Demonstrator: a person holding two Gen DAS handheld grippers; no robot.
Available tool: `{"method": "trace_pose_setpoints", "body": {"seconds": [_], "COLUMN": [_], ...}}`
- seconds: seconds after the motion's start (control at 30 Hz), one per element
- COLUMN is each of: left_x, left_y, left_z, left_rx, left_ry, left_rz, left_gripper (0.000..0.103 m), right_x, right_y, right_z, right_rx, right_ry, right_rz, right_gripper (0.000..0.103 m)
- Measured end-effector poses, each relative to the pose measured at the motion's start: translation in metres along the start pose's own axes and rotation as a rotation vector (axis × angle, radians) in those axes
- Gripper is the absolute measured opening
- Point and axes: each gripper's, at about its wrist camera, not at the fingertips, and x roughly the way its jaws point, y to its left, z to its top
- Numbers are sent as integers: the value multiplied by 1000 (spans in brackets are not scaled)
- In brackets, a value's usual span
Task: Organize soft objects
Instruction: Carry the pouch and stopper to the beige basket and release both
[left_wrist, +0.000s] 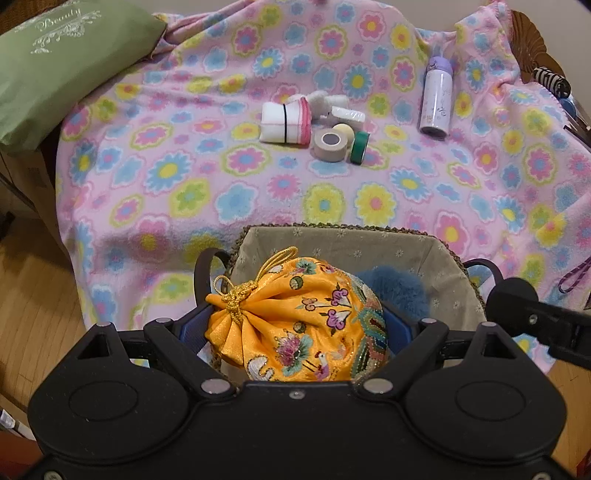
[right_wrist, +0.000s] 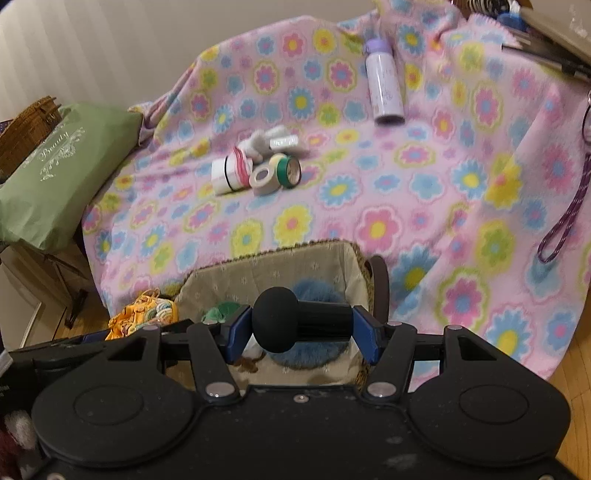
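Left wrist view, from the left: a green pillow (left_wrist: 55, 70) lies at the edge of the flowered blanket (left_wrist: 229, 206). In the middle of the blanket sit a folded white cloth (left_wrist: 282, 123) with a black band, a small white plush (left_wrist: 325, 101), a beige tape roll (left_wrist: 330, 144) and a green tape roll (left_wrist: 359, 147), all close together. Further right a lilac bottle (left_wrist: 437, 99) lies on its side. Nearer the camera, the left tongs (left_wrist: 295, 332) are clamped on an orange drawstring pouch (left_wrist: 295, 317), held over the lined basket (left_wrist: 354, 240), where a blue fluffy thing (left_wrist: 399, 291) lies. In the right wrist view, the pouch shows at the left by the basket's corner, and the right tongs (right_wrist: 301, 328) are clamped on a black knobbed handle (right_wrist: 295, 319) above the basket.
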Motion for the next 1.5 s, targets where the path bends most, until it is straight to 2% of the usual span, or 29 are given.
{"method": "trace_pose_setpoints", "body": {"seconds": [0.23,0.4,0.53,0.77,0.9,1.1,1.5], "left_x": [9,7,8,9,7,-5,0], "left_y": [5,4,5,4,1,-8,-3], "left_z": [-1,-1,0,1,1,2,2], "left_rx": [-30,-26,-30,-25,-12,47,17], "left_ry": [54,49,55,56,45,-32,-8], "left_rz": [-11,-13,-15,-24,-42,-29,-8], "left_gripper": [87,88,88,89,90,97,97], "right_x": [5,4,2,3,2,2,1], "right_y": [-2,2,4,-2,-2,-3,-4], "right_z": [0,2,3,3,2,1,2], "right_rx": [17,-7,-20,-12,-9,-5,-3], "right_ry": [29,24,12,16,17,16,19], "right_rz": [-3,-3,-2,1,3,6,6], "right_gripper": [59,59,66,67,67,68,70]}}
